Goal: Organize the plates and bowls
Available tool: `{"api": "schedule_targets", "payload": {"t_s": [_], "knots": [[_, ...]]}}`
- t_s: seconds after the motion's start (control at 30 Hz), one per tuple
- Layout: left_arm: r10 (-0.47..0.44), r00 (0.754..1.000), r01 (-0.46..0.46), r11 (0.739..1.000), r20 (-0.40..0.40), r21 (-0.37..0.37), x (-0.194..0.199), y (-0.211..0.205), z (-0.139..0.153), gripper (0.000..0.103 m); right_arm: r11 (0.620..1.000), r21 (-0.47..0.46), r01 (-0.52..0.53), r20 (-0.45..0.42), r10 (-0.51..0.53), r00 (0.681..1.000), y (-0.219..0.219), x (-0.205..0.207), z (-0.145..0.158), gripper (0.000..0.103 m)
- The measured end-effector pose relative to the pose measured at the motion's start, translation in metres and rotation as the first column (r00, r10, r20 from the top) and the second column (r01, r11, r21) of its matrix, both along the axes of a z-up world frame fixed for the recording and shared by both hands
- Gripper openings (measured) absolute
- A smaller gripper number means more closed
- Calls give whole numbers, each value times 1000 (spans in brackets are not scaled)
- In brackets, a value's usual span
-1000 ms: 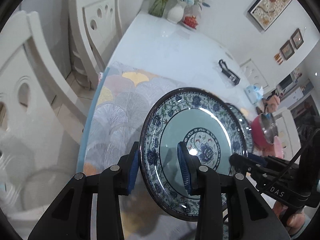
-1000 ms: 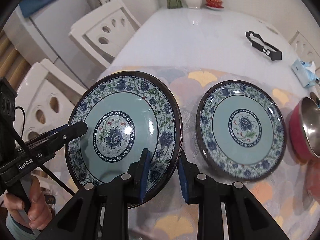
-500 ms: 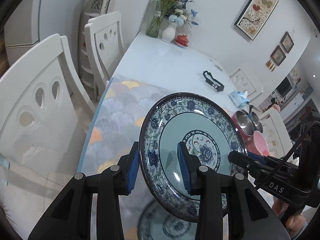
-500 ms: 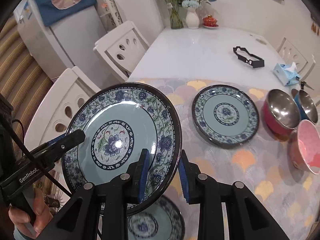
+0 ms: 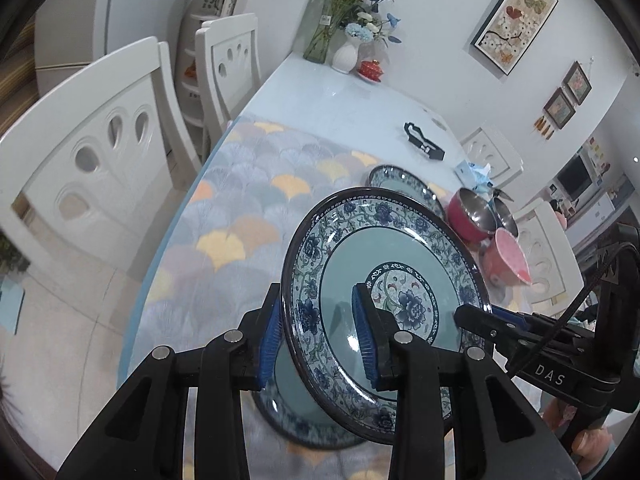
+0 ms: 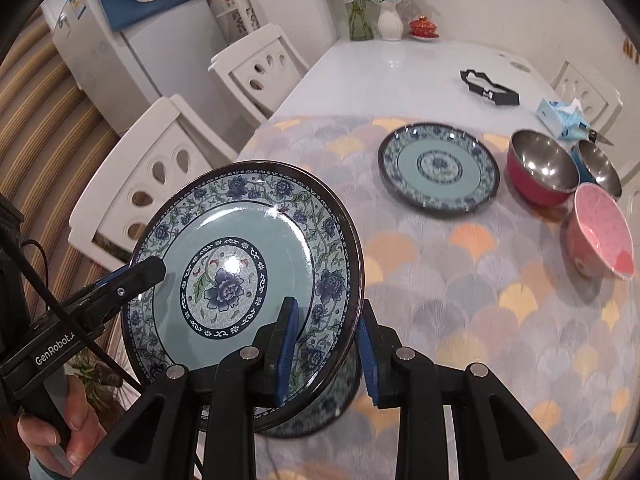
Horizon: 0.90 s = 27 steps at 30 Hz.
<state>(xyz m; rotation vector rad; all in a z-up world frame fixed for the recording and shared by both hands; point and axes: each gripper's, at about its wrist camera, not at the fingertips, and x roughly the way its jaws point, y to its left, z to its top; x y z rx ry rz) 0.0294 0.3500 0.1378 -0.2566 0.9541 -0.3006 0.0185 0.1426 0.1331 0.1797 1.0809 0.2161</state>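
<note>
Both claws are gripping one floral plate [image 5: 384, 292] above the near edge of the surface [image 6: 400, 72]. The left claw [image 5: 318, 334] is clamping the plate's left rim, one blue pad under the rim and the other pressing on the teal face, and the right claw [image 6: 326, 354] is pinching the opposite rim in the same way, so each is closed down to the thickness of the plate. The plate is hanging tilted in the air, its face showing a blue flower in the middle. Directly beneath it a second plate [image 5: 304, 412] of the same pattern is lying flat on the patterned cloth [image 6: 500, 300], mostly hidden by the one being held. A third matching plate [image 6: 440, 168] is sitting further along the cloth, well apart from the held one. Just beside that plate a red bowl [image 6: 540, 172] with a steel lining is standing, with a blue bowl [image 6: 598, 166] touching it behind and a pink bowl [image 6: 602, 230] leaning tilted nearby. A tissue pack [image 6: 560, 116] and a black clip [image 6: 490, 88] are lying on the bare white part of the surface beyond.
</note>
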Motion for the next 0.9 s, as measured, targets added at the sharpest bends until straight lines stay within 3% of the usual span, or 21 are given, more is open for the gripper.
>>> {"api": "schedule_targets", "payload": {"t_s": [0.4,0.9], "knots": [[44,993,-41,999,-107,32,-45,4,-49,18,998,-30,-58,-113,54,992,4,-36,-46,29],[29,977,-21,999,-213,40,-51,0,-89,18,996,-69,-61,-227,44,973,9,-41,-86,30]]}}
